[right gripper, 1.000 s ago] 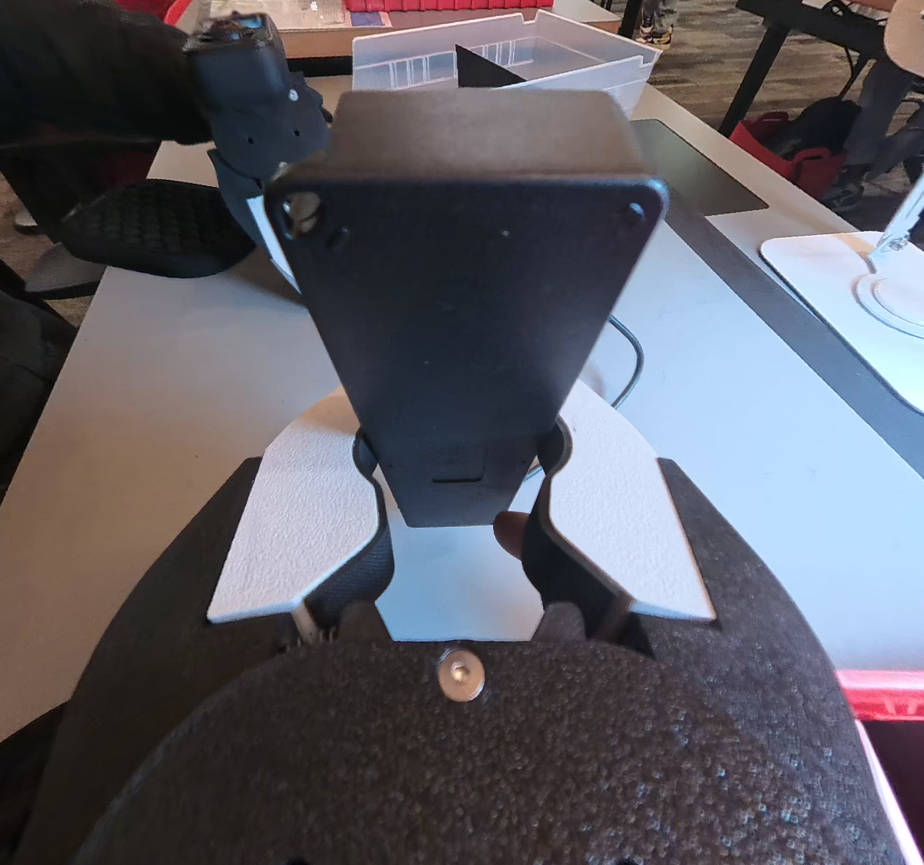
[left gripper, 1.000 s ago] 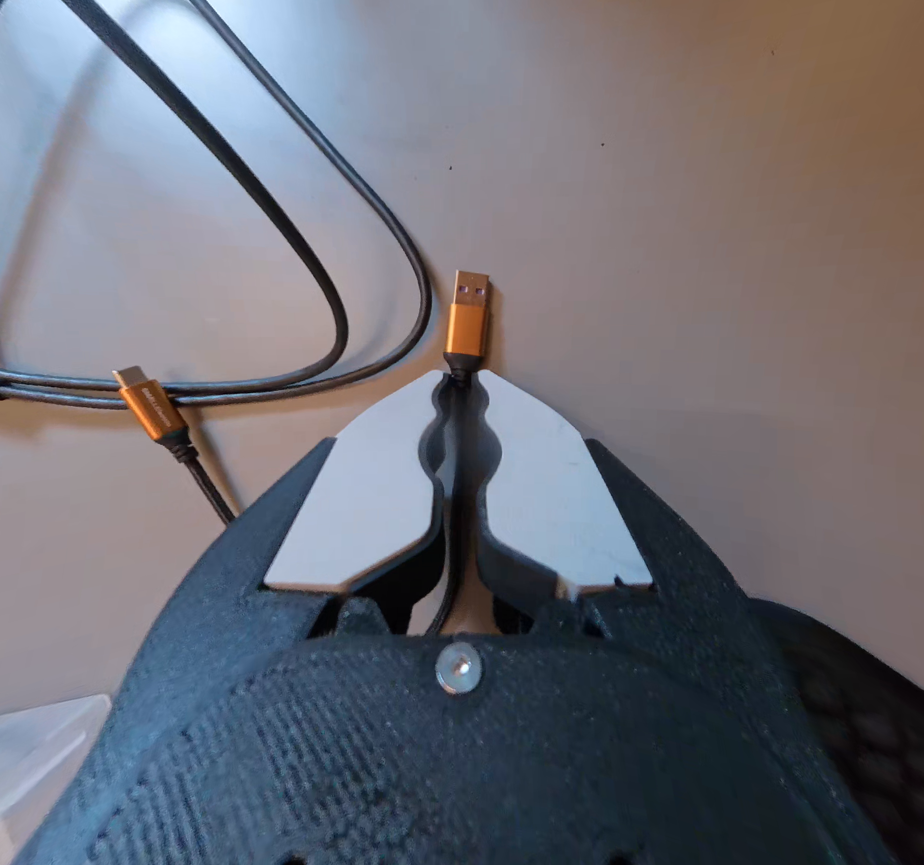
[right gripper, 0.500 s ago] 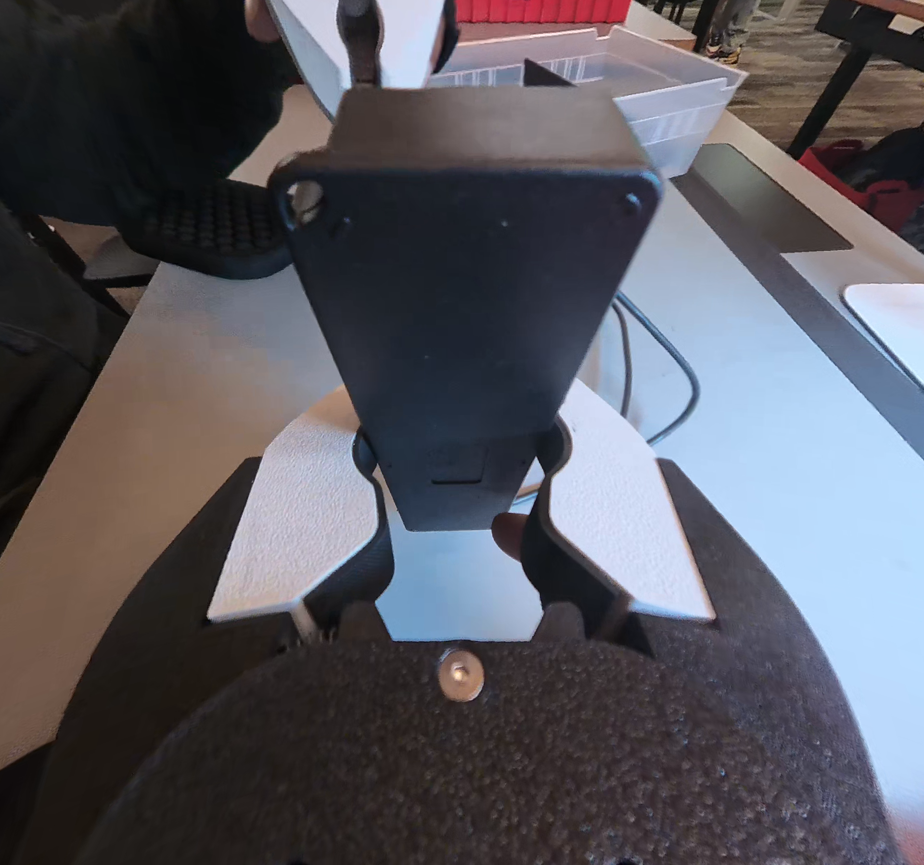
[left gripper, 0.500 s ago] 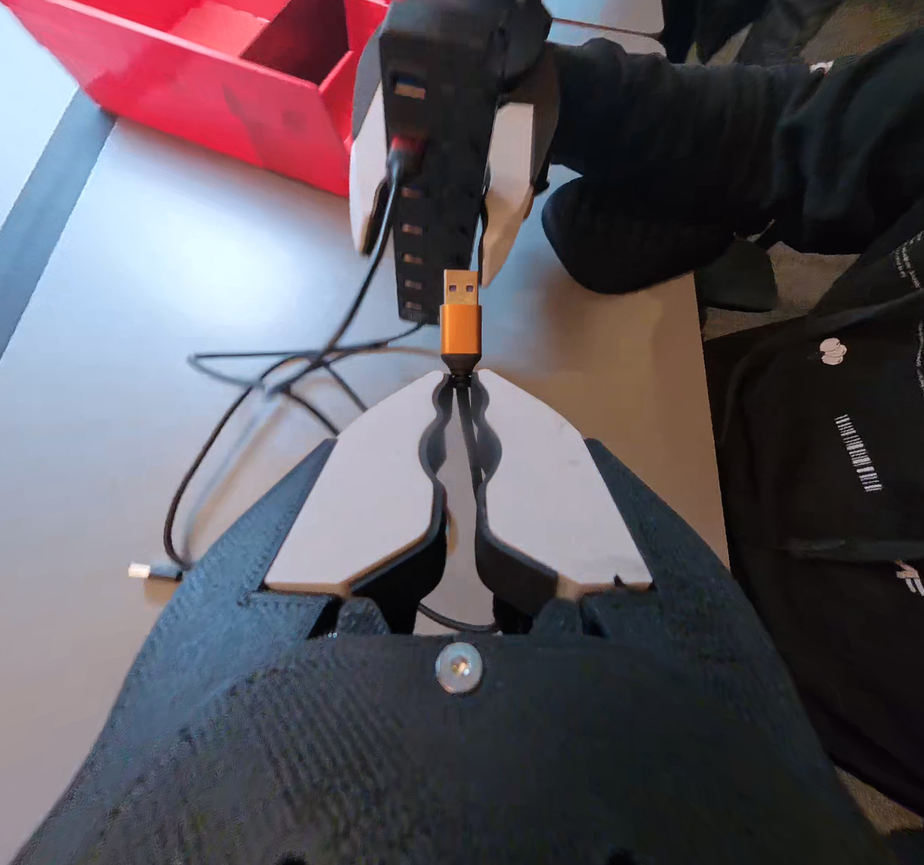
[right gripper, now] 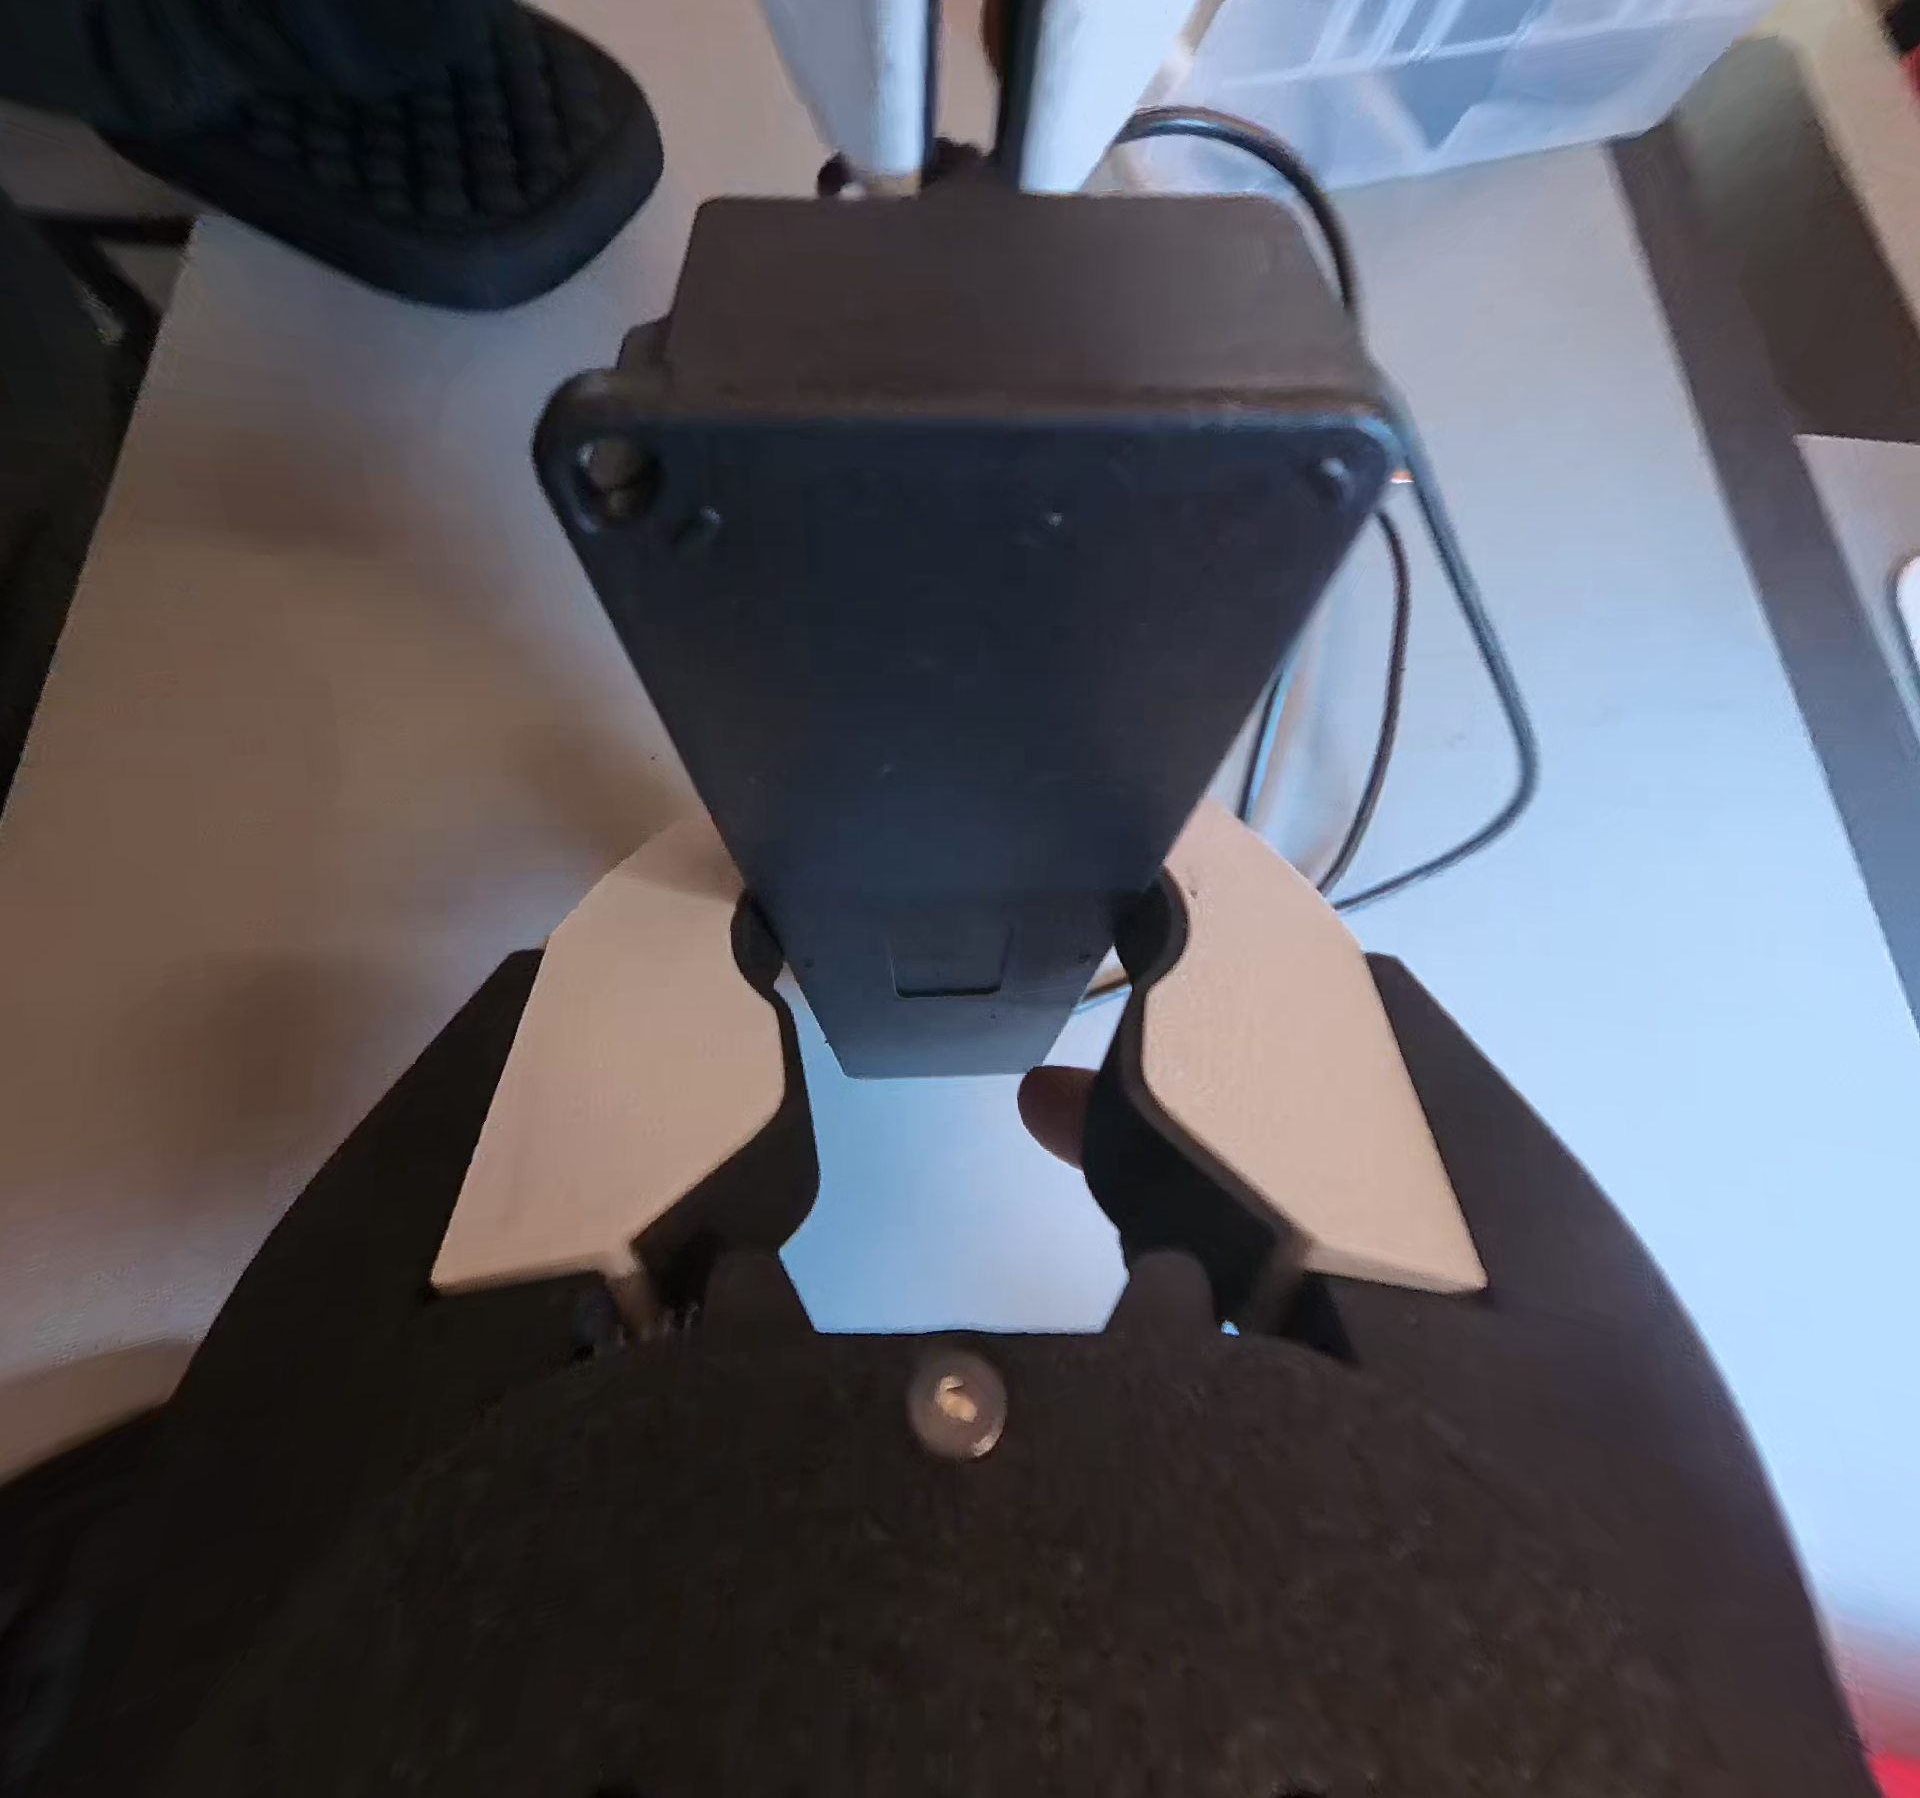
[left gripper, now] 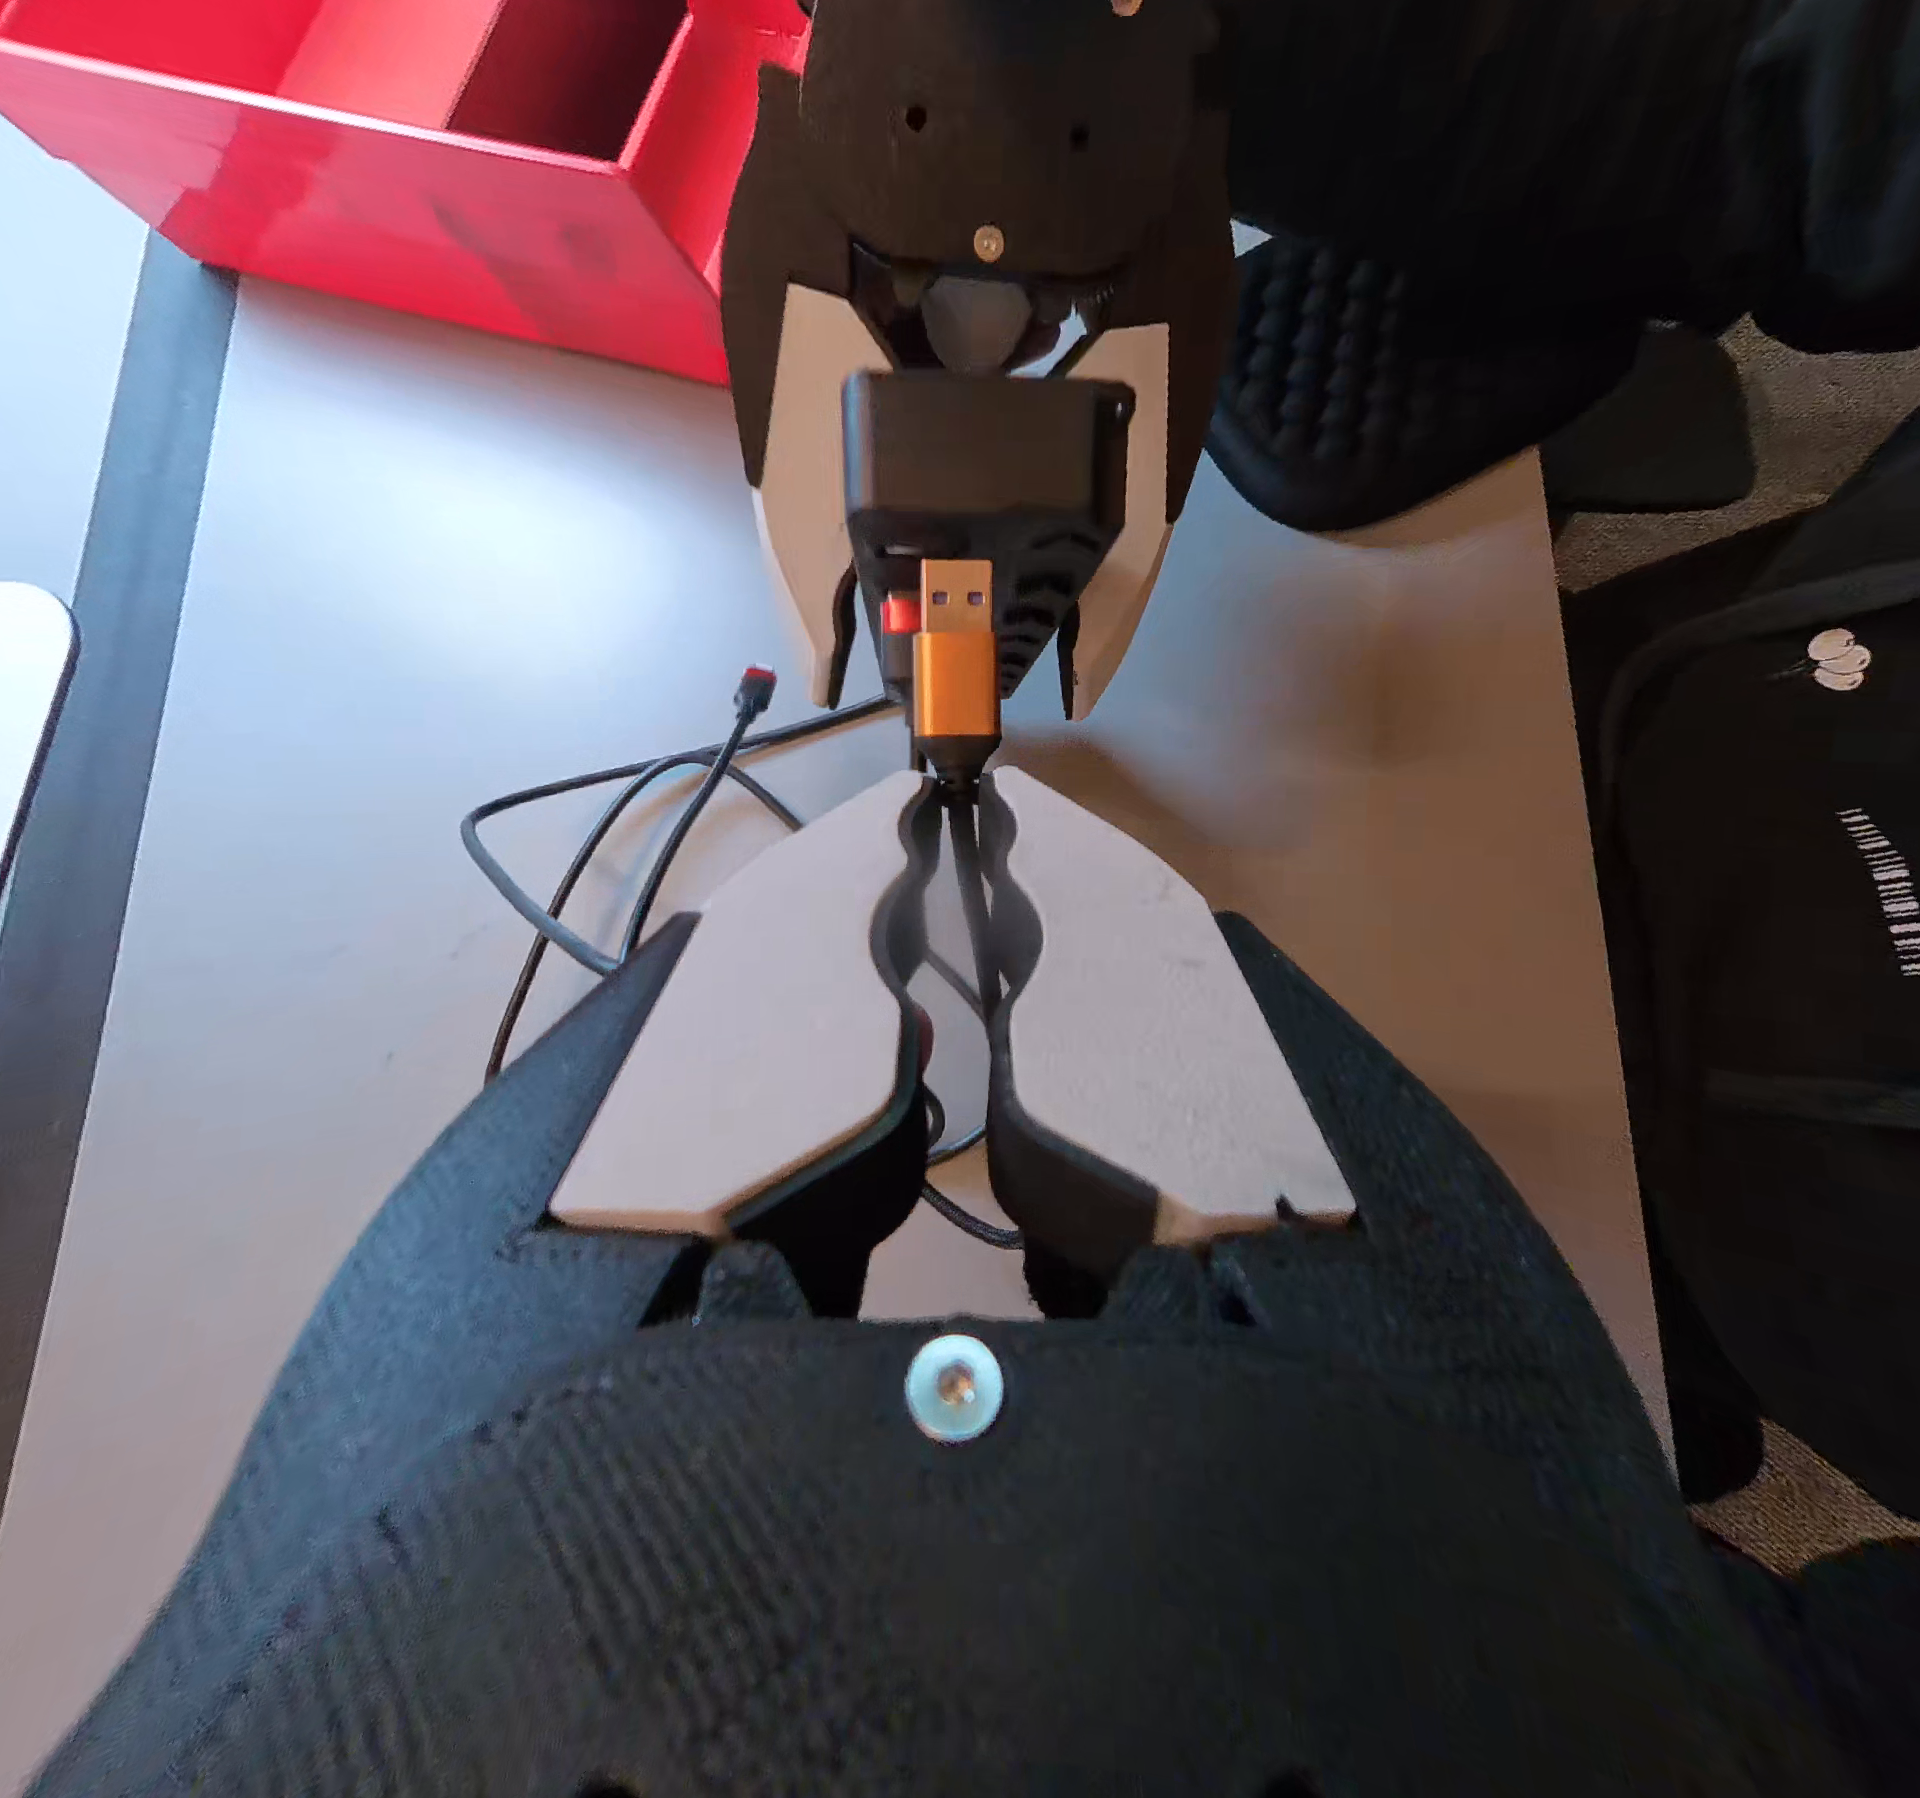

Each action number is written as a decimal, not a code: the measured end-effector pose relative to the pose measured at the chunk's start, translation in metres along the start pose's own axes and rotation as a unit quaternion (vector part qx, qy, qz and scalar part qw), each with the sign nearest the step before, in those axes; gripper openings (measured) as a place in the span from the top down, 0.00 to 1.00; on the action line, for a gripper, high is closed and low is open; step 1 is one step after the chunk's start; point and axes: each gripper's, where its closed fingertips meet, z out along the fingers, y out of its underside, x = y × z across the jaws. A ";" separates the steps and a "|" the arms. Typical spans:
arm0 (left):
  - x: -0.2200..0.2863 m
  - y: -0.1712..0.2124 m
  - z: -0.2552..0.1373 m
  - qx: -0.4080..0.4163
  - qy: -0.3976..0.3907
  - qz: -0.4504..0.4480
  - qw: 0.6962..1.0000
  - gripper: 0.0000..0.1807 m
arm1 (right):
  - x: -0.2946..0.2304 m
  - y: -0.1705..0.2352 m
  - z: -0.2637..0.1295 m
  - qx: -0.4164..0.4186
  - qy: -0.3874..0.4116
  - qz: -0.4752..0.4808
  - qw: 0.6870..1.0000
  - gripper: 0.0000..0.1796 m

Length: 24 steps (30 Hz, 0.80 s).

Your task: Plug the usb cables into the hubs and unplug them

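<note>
Left gripper (left gripper: 951, 792) pinched nearly closed on a black braided cable (left gripper: 977, 927) that runs back between the jaws; cable clamped just behind its orange USB plug (left gripper: 954, 673). Plug sticking straight out past the jaw tips, metal end forward, overlapping the port face of the black hub (left gripper: 982, 460) just ahead; whether seated in a port or only held against it, cannot tell. Red-tipped plug (left gripper: 899, 614) on that same port face, just left of the orange one. Beyond and around the hub, right gripper (left gripper: 971, 314) facing back, its white fingers flanking the hub on both sides. Left of the jaws, loose black cables (left gripper: 582, 865) looped on the grey table (left gripper: 343, 709), one ending in a small red-tipped connector (left gripper: 755, 688). Farther off to the left, red divided bin (left gripper: 416, 117).

Right view: jaws held apart at about the hub's width, clamped on the narrow lower end of the hub (right gripper: 966, 626), which stands up out of them, flat back toward the camera. Past the hub's top edge, white fingers (right gripper: 821, 13) of the left gripper with cable between. Right of the jaws, black cable loops (right gripper: 1496, 668) on the table; beyond, clear plastic organiser (right gripper: 1507, 13).
</note>
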 end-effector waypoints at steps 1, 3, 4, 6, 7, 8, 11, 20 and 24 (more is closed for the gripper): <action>-0.001 0.003 -0.002 -0.002 0.000 -0.002 1.000 0.96 | 0.000 -0.001 0.003 -0.007 -0.006 -0.003 1.000 0.64; -0.004 0.009 -0.007 -0.008 -0.006 -0.006 1.000 0.96 | 0.002 -0.004 0.008 -0.016 -0.009 -0.009 1.000 0.64; -0.006 0.012 -0.009 -0.010 -0.008 -0.008 1.000 0.96 | 0.002 -0.005 0.010 -0.019 -0.014 -0.009 1.000 0.64; -0.008 0.014 -0.013 -0.009 -0.012 -0.010 1.000 0.96 | 0.002 -0.006 0.013 -0.027 -0.019 -0.011 0.999 0.64; -0.008 0.015 -0.015 -0.008 -0.013 -0.011 1.000 0.96 | 0.002 -0.006 0.014 -0.034 -0.020 -0.012 0.999 0.64; -0.007 0.015 -0.017 -0.006 -0.010 -0.011 1.000 0.96 | 0.002 -0.006 0.015 -0.039 -0.019 -0.014 0.999 0.64; -0.006 0.012 -0.020 0.007 -0.007 -0.009 1.000 0.96 | 0.002 -0.007 0.016 -0.051 -0.018 -0.015 0.998 0.64; 0.002 0.008 -0.012 0.013 0.018 -0.009 1.000 0.96 | -0.003 -0.014 0.027 -0.036 -0.025 -0.014 0.999 0.64; 0.006 0.013 -0.006 -0.007 0.027 -0.012 1.000 0.96 | -0.004 -0.014 0.029 -0.036 -0.022 -0.017 0.999 0.65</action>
